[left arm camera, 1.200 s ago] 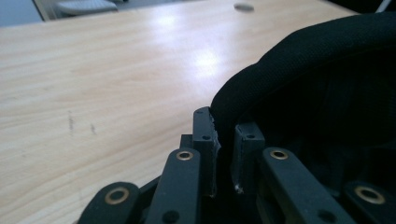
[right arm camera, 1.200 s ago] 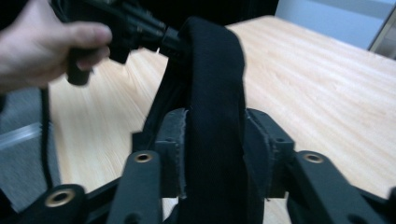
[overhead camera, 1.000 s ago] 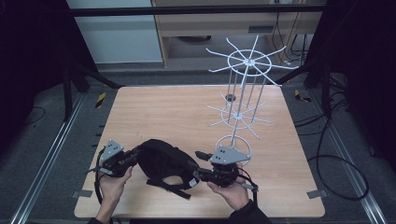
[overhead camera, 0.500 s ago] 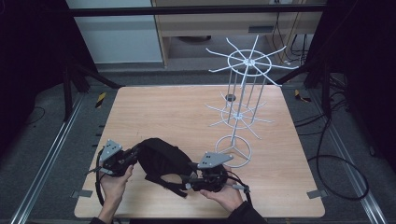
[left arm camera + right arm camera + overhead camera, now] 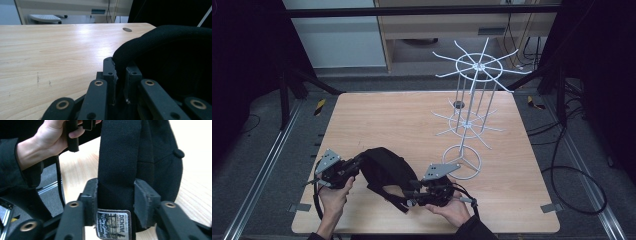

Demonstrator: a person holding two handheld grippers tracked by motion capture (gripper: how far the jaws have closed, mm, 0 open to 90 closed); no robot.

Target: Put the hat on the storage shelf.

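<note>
The left hand-held gripper (image 5: 357, 164) is closed on the padded rim of the black cap (image 5: 384, 167), as its own view shows (image 5: 120, 72). The right hand-held gripper (image 5: 412, 192) stands narrow around the cap's flat strap (image 5: 117, 170), jaws against both strap edges just above a woven label (image 5: 113, 221). The cap lies on the wooden surface (image 5: 402, 125), between the two hand-held grippers.

Handling, by judgement: light, soft fabric that folds and sags; the rim is the firmer hold, while the strap can slip through the jaws.

Beyond the right hand-held gripper stands a white wire rack (image 5: 472, 100); its ring base (image 5: 462, 161) sits near that hand-held gripper. Its spokes could snag the fabric on approach.
</note>
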